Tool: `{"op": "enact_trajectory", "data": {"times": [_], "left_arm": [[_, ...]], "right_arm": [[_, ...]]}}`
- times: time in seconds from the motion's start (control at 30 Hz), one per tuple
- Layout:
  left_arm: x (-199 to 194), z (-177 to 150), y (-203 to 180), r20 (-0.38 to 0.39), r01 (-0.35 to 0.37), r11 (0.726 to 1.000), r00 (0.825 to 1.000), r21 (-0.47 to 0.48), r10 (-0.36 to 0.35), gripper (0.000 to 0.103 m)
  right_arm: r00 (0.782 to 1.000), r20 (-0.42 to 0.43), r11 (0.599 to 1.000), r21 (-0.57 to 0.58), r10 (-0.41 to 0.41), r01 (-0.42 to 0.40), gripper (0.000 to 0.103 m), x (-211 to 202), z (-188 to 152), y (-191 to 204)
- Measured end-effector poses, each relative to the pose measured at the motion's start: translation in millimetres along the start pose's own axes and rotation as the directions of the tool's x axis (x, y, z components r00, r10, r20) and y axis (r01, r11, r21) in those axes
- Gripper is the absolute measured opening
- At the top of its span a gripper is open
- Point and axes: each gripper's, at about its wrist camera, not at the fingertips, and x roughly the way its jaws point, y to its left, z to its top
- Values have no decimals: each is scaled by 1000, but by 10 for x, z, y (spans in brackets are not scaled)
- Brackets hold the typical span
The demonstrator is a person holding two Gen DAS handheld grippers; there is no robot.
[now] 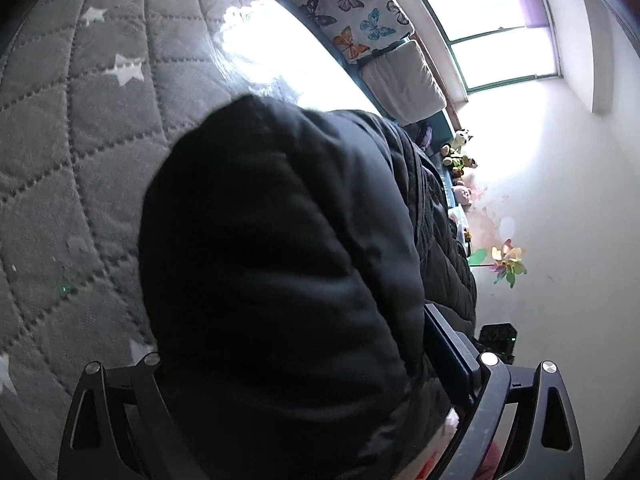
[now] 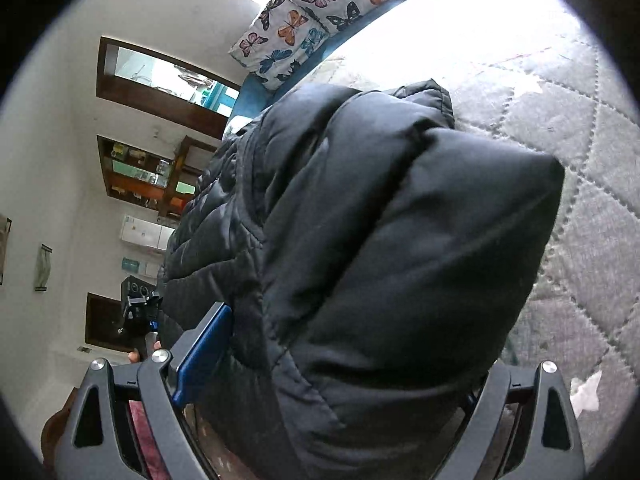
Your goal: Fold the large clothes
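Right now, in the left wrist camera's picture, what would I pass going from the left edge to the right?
Grey quilted bedspread with white stars → black puffer jacket → small stuffed toys → paper pinwheel against the white wall.

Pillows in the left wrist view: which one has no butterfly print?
The plain white pillow, at the row's end; the butterfly pillows beside it are patterned.
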Motion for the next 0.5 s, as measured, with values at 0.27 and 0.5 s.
{"op": "enact_trajectory", "data": {"times": [0.27, 0.5], "left_arm": [[57, 29, 39, -41, -3, 999, 999, 35, 5, 101], [134, 21, 19, -23, 12, 1000, 1000, 23, -12, 102]], "right_arm": [[1000, -18, 1000, -15, 3, -3, 100, 27, 9, 9], [1000, 1, 1000, -6, 5, -5, 100, 45, 27, 28]]}}
